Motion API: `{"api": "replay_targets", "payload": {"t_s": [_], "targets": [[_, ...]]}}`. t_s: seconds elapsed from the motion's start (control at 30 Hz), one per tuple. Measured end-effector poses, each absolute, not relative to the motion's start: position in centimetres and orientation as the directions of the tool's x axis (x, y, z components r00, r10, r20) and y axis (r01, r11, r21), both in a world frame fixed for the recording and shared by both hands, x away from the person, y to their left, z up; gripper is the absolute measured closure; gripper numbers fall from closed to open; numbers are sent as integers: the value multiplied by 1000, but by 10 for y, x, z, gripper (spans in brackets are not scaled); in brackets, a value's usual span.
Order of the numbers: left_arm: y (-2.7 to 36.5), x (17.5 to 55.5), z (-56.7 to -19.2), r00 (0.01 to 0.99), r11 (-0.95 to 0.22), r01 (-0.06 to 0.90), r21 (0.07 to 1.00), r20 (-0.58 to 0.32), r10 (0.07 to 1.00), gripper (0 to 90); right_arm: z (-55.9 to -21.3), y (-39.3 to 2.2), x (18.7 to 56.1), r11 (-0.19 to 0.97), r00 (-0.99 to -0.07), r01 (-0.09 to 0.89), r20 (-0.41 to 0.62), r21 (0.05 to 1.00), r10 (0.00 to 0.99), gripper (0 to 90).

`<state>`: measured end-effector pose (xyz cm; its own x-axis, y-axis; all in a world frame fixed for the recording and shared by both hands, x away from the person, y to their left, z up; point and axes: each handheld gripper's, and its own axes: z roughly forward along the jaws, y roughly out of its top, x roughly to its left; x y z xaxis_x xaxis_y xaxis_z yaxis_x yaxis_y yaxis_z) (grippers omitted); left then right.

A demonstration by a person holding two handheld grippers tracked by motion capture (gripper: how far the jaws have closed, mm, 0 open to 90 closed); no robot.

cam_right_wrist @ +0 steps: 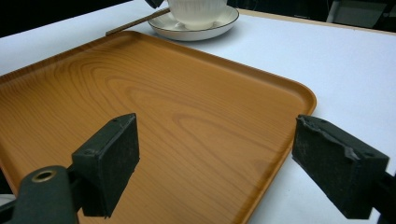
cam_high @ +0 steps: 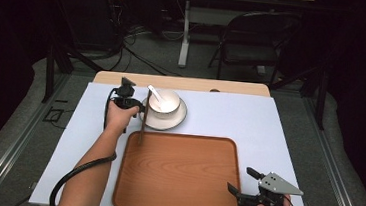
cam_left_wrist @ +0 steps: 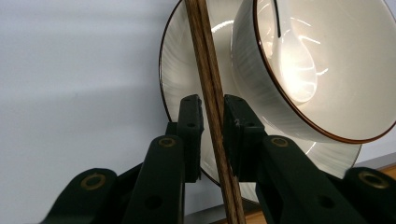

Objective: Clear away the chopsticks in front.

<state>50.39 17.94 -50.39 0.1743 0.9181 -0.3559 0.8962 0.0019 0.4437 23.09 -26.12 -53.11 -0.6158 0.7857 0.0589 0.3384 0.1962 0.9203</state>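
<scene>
A pair of dark wooden chopsticks point(cam_high: 142, 129) point(cam_left_wrist: 205, 56) runs from beside the white bowl point(cam_high: 167, 103) point(cam_left_wrist: 336, 70) down to the wooden tray's point(cam_high: 180, 173) far left corner. My left gripper point(cam_high: 139, 107) point(cam_left_wrist: 213, 126) is shut on them, its pads pressing both sides. The bowl holds a white spoon point(cam_high: 155, 94) point(cam_left_wrist: 294, 65) and stands on a white plate point(cam_high: 172, 122) point(cam_left_wrist: 184, 74). At the tray's near right corner my right gripper point(cam_high: 240, 178) point(cam_right_wrist: 219, 154) hovers wide open, holding nothing, over the tray point(cam_right_wrist: 163, 93).
A white sheet point(cam_high: 250, 119) covers the table, with bare room to the right of the plate and tray. The bowl point(cam_right_wrist: 196, 11) and chopsticks point(cam_right_wrist: 135, 23) lie beyond the tray's far edge. A chair point(cam_high: 251, 44) and cables stand on the floor behind the table.
</scene>
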Motion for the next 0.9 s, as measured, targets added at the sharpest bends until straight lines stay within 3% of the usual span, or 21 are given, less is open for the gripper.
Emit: {"api": "replay_targets", "payload": {"t_s": [0.4, 0.9], "targets": [[175, 507, -509, 161, 14, 913, 408, -389, 907, 807, -531, -262, 230, 194, -615, 340, 62, 920, 786, 146], [180, 515, -507, 39, 103, 949, 298, -436, 899, 847, -531, -262, 230, 191, -614, 337, 62, 922, 787, 146]]}}
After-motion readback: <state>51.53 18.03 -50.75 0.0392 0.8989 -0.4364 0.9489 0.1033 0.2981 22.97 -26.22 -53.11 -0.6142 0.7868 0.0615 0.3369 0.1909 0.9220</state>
